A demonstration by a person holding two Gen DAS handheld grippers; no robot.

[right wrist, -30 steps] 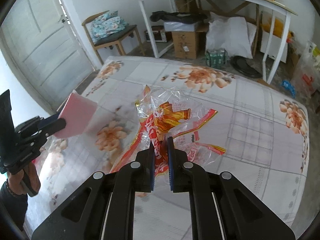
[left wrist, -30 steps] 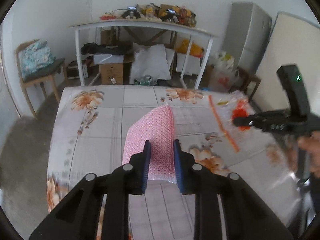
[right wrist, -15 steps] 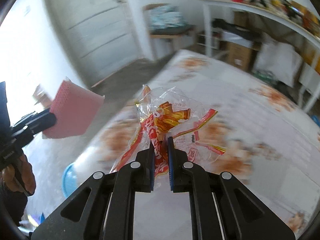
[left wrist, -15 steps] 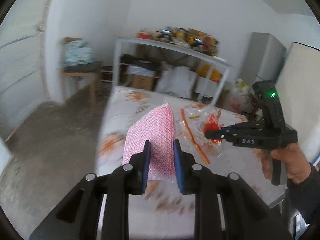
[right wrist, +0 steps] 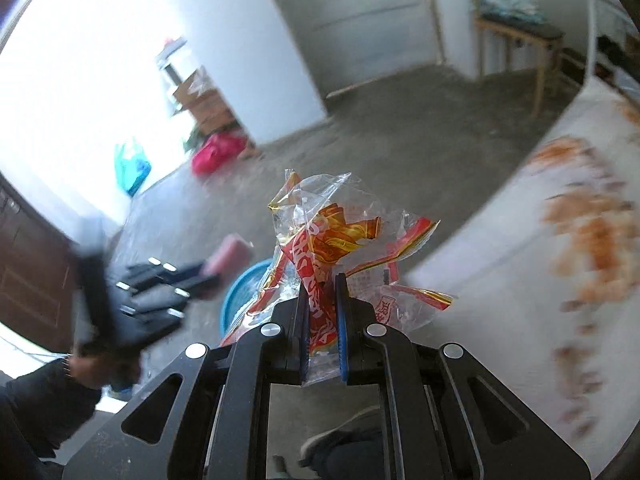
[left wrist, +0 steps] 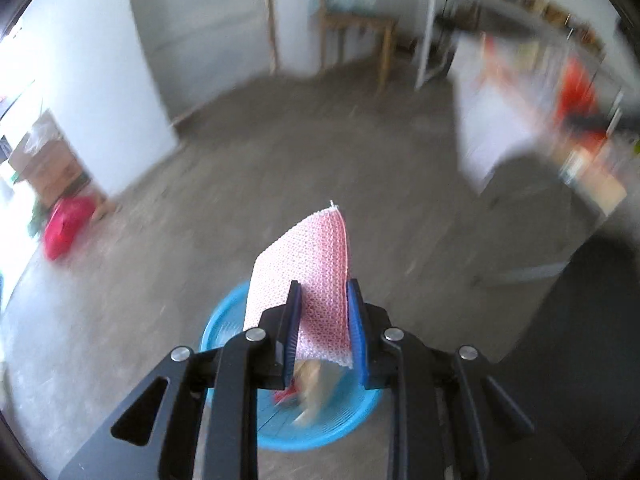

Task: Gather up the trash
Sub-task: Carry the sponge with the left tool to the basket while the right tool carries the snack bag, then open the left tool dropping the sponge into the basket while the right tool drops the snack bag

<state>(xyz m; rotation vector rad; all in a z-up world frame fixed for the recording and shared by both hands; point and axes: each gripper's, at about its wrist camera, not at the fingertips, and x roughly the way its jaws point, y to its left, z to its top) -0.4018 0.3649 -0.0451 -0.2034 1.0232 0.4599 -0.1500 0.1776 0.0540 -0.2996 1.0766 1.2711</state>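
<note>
Both tongs grip trash: the left tongs [left wrist: 324, 320] clamp a pink sponge [left wrist: 308, 272] above the blue basin [left wrist: 224, 324], the right tongs [right wrist: 322, 312] pinch a crinkly plastic wrapper [right wrist: 332, 240]. Each looks light and soft; the slippery wrapper wants a firm hold on its bunched middle.

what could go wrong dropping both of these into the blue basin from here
The clear wrapper in the right tool is light and crinkled; released early, it may drift onto the floor beside the blue basin. The pink sponge in the left tool hangs near the rim, so it might bounce out.
</note>
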